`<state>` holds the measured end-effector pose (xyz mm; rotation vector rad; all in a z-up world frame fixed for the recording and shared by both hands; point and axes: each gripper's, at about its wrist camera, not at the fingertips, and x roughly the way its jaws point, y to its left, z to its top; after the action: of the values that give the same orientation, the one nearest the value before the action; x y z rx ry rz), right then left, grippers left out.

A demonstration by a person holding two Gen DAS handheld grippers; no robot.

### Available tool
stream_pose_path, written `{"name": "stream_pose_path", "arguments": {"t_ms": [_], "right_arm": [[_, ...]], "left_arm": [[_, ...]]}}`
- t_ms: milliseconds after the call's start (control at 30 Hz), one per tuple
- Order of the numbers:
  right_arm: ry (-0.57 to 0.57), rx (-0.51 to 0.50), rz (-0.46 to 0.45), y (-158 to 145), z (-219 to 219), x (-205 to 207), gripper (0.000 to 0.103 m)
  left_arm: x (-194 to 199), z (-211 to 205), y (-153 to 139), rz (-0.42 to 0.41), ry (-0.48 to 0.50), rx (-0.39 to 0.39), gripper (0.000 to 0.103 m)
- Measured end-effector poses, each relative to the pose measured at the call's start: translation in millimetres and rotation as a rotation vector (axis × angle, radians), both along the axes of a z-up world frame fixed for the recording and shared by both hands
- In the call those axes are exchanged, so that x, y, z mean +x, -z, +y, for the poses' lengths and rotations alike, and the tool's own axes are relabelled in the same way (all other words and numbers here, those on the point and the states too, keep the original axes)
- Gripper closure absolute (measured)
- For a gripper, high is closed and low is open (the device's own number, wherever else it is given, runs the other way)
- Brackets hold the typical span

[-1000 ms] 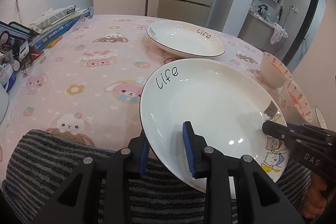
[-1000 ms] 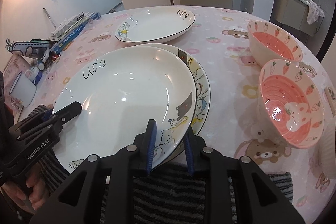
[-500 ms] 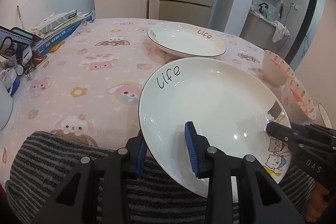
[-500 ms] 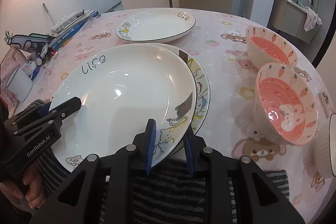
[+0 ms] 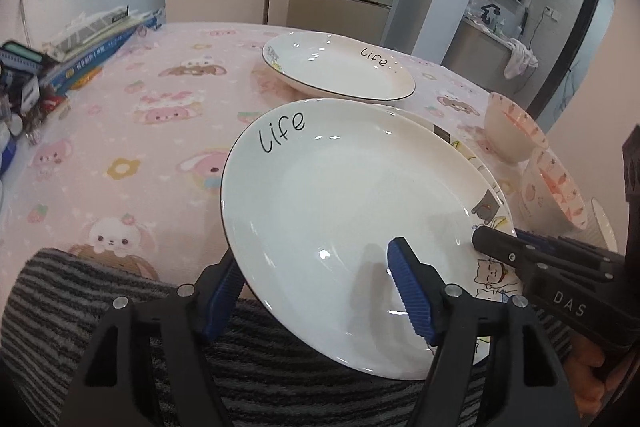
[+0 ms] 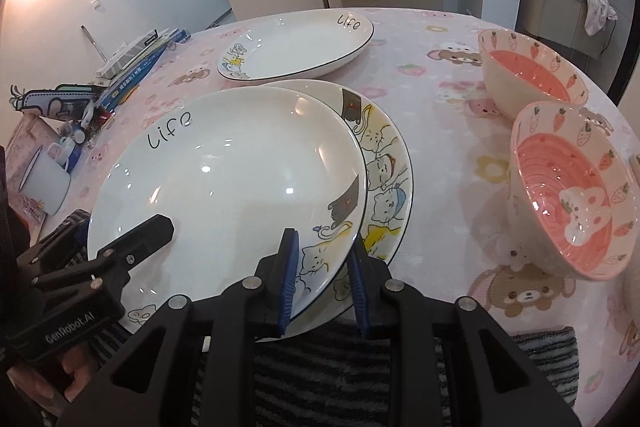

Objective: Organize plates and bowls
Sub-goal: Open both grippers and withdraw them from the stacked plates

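Note:
A white plate marked "Life" (image 5: 340, 195) (image 6: 240, 179) lies tilted on a cat-print plate (image 6: 384, 163) (image 5: 472, 155) near the table's front edge. My left gripper (image 5: 312, 259) straddles the plate's near-left rim. Its jaws are opening and the blue pads stand clear of the rim. My right gripper (image 6: 324, 259) is shut on the same plate's near-right rim, one pad above and one below. A second "Life" plate (image 5: 340, 67) (image 6: 296, 47) sits farther back. Two pink strawberry bowls (image 6: 532, 79) (image 6: 568, 187) stand at the right.
A grey striped cloth (image 5: 80, 287) covers the front edge of the pink cartoon-print table (image 5: 160, 115). Books and small clutter (image 5: 80, 51) and a white mug (image 6: 44, 183) crowd the left side. A person's hand holds each gripper handle.
The left gripper's jaws have spread wide and let go of the plate's rim. The right gripper stays clamped on the plate. Neither hand has moved much.

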<state>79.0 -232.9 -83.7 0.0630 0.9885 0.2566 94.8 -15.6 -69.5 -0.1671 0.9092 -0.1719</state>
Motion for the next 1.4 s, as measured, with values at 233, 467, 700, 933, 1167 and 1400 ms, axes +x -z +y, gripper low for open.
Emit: {"name": "stream_pose_path", "arguments": {"t_ms": [233, 467, 700, 933, 1167, 1400], "right_arm": [[0.003, -0.018, -0.002, -0.2, 1.3, 0.4, 0.079], [0.021, -0.045, -0.007, -0.9, 3.4, 0.7, 0.081], [0.046, -0.120, -0.023, -6.3, 10.2, -6.5, 0.083], [0.069, -0.166, -0.050, -12.2, 10.5, -12.8, 0.089], [0.013, -0.269, -0.087, -22.0, 23.1, -27.9, 0.094], [0.031, -0.189, -0.125, -44.1, 8.7, -29.9, 0.093]], "left_arm": [[7.1, 25.1, 10.9, 0.049, -0.051, -0.157, 0.030], [1.6, 26.2, 9.1, 0.014, -0.052, -0.165, 0.030], [-3.0, 33.8, 8.9, -0.008, -0.062, -0.213, 0.079], [-2.3, 29.1, 7.8, -0.011, -0.048, -0.189, 0.079], [-2.6, 26.3, 7.5, -0.006, -0.031, -0.181, 0.078], [-40.7, 41.9, -19.6, -0.190, -0.045, -0.218, 0.030]]}}
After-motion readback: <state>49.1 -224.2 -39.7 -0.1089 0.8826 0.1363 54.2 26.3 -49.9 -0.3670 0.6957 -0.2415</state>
